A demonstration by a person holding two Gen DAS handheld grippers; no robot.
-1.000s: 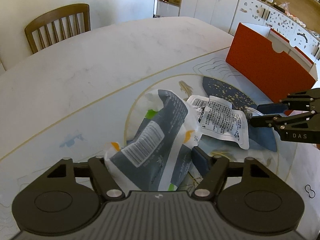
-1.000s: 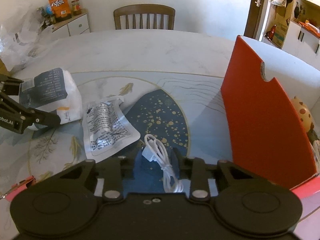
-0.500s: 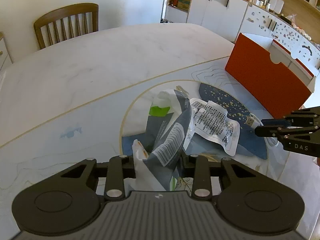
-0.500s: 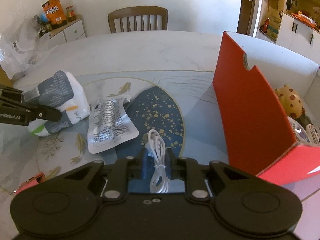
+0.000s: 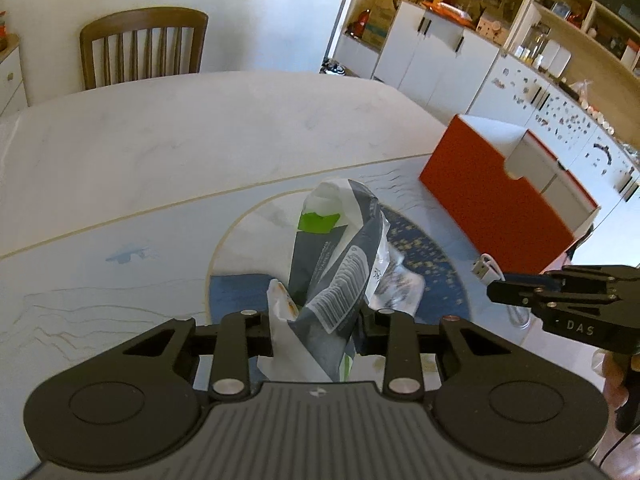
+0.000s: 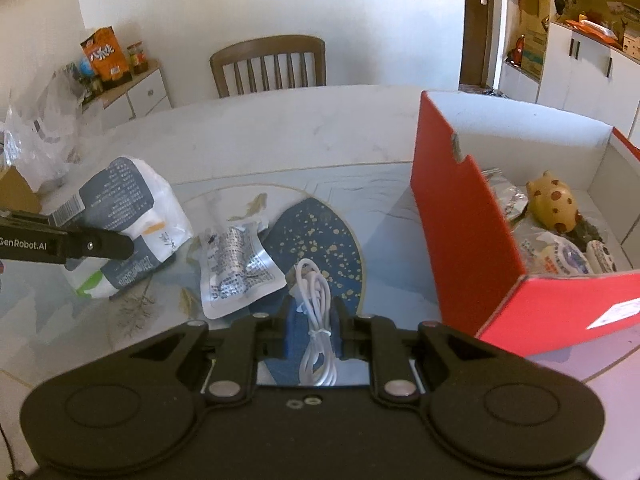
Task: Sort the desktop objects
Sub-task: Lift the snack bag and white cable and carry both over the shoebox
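My left gripper is shut on a crumpled grey and white snack bag with a green patch, lifted off the table. The same bag shows at the left of the right wrist view, pinched by the left gripper. My right gripper is shut on a coiled white USB cable, raised above the blue patterned mat. In the left wrist view the right gripper holds that cable at the right. A silver printed pouch lies flat on the table between them.
An open red box stands at the right, holding a spotted yellow toy and several small packets. A wooden chair stands behind the table. A side cabinet with snacks and a plastic bag are at the left.
Left jaws closed on the snack bag and raised it, crumpling it upright. Right jaws tightened on the white cable and lifted it off the mat. Both hands rose.
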